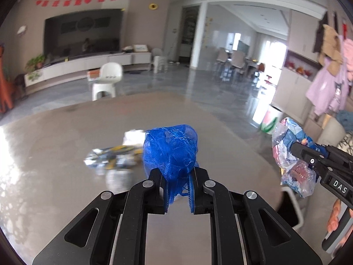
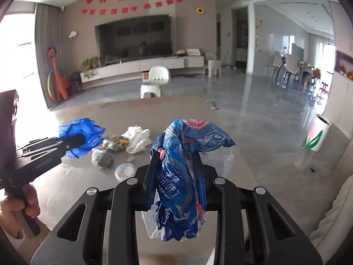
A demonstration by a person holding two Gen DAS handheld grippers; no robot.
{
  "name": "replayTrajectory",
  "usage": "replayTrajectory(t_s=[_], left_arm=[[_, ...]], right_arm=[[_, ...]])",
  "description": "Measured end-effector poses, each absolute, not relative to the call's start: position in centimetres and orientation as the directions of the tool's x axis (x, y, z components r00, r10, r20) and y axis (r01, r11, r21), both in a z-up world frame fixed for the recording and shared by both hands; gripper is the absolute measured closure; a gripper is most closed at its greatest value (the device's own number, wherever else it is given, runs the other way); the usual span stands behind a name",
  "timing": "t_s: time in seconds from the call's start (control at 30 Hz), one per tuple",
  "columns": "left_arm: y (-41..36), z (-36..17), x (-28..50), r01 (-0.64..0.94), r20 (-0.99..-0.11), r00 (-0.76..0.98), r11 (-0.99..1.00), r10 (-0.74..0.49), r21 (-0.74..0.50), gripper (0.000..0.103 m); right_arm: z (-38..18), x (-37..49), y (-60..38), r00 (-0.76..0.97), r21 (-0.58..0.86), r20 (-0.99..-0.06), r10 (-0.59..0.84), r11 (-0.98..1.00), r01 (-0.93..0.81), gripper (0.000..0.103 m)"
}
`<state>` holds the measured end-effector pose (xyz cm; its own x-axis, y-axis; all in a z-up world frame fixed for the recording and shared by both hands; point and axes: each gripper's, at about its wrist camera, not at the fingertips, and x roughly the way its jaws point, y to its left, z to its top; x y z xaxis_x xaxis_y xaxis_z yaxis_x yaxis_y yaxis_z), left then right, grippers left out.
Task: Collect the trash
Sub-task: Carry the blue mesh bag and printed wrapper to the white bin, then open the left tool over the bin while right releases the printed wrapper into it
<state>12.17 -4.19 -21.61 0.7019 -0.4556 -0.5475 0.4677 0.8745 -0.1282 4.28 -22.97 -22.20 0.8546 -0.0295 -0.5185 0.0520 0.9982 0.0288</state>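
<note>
Left wrist view: showing the left gripper (image 1: 177, 174) nearest the lens, clamping a wad of blue mesh netting (image 1: 171, 149) between its fingers, strands trailing down between the jaws. Holding that wad above the grey table (image 1: 55, 154), clear of the surface. Just beyond, lying on the tabletop — a crinkled silver and yellow wrapper (image 1: 114, 156) and a white crumpled tissue (image 1: 133, 137) behind it, both blurred. At the right edge, catching the right gripper (image 1: 296, 149) pinching a crumpled blue and clear plastic bag (image 1: 289, 154), held out past the table's side. Further right and lower down, glimpsing a white-rimmed bin (image 1: 293, 205), only partly visible.

Right wrist view: showing the same plastic bag (image 2: 183, 176) gripped tight between the right gripper's (image 2: 176, 161) fingers, bulging above them and hanging below. Past it on the table (image 2: 66, 187), resting near one another — a round blue and white lid (image 2: 124, 171), a grey crumpled lump (image 2: 101, 158), the silver and yellow wrapper (image 2: 113, 142) and the white tissue (image 2: 139, 139). To the left, seeing the left gripper (image 2: 82, 141) with the blue netting (image 2: 82, 137) bunched at its tip, a hand (image 2: 21, 205) wrapped round the handle.

Further off, standing on the glossy floor: a white stool (image 2: 155, 81) beyond the table's far edge and a white tulip-printed bin (image 2: 316, 135) to the right. Farthest back, a dark television (image 2: 134, 37) filling the wall.
</note>
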Motion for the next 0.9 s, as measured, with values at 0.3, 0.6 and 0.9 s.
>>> replayTrajectory(t_s=[0.3,0.6,0.9], left_arm=[[-13.9,-22.0,7.5,0.614,-0.575,0.591,0.778,-0.565,-0.134,0.09],[-23.4,-24.7,3.7,0.738,-0.648,0.45,0.665,-0.615,-0.119,0.09],[-31.2,-27.6,0.5,0.819,-0.707,0.331,0.563,-0.625,-0.114,0.09]], right_arm=[[-22.8,-1.8,-29.5,0.848,0.061,-0.517,-0.117,0.983,0.173,0.071],[-24.6,-6.2,-35.5,0.821,0.104,-0.535,-0.201,0.948,0.3,0.071],[-26.4,-9.2,-39.4,0.785,0.091,-0.555,-0.276,0.917,0.388,0.071]])
